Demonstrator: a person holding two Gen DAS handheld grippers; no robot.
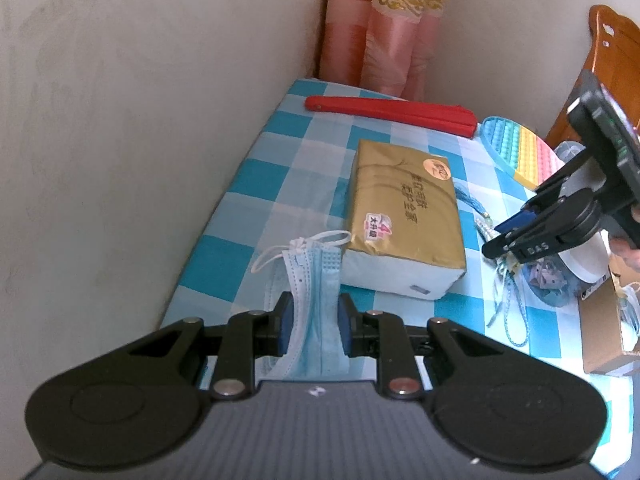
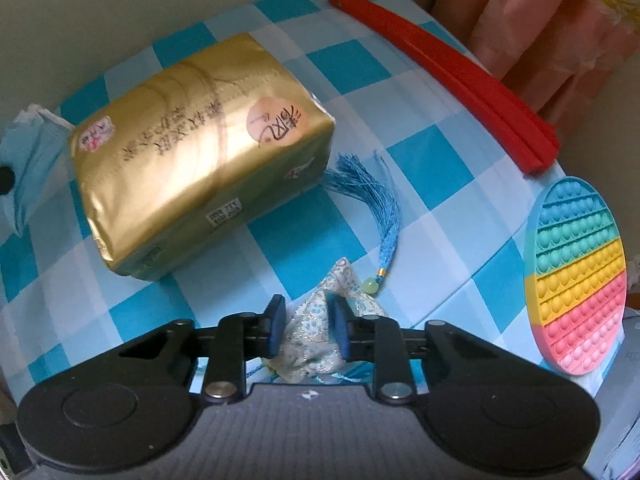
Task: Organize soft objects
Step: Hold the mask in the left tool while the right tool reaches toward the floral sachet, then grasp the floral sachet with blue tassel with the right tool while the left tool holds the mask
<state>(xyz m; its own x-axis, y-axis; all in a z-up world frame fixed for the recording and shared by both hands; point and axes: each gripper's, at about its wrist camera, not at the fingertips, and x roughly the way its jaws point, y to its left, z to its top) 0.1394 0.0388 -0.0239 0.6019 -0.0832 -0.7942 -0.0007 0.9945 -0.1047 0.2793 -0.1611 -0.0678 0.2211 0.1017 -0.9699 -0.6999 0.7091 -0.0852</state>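
Walls: plain off-white, meeting in a corner
Curtain: pink, gold-patterned band, hanging in that corner
Worktop: blue-and-white checked cloth, pushed against wall
Furniture: orange-brown wood, far right

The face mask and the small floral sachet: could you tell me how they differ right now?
The face mask is plain blue, pleated and flat; the floral sachet is patterned and puffy. The left gripper holds the mask, the right gripper the sachet. Both are soft and pinched.
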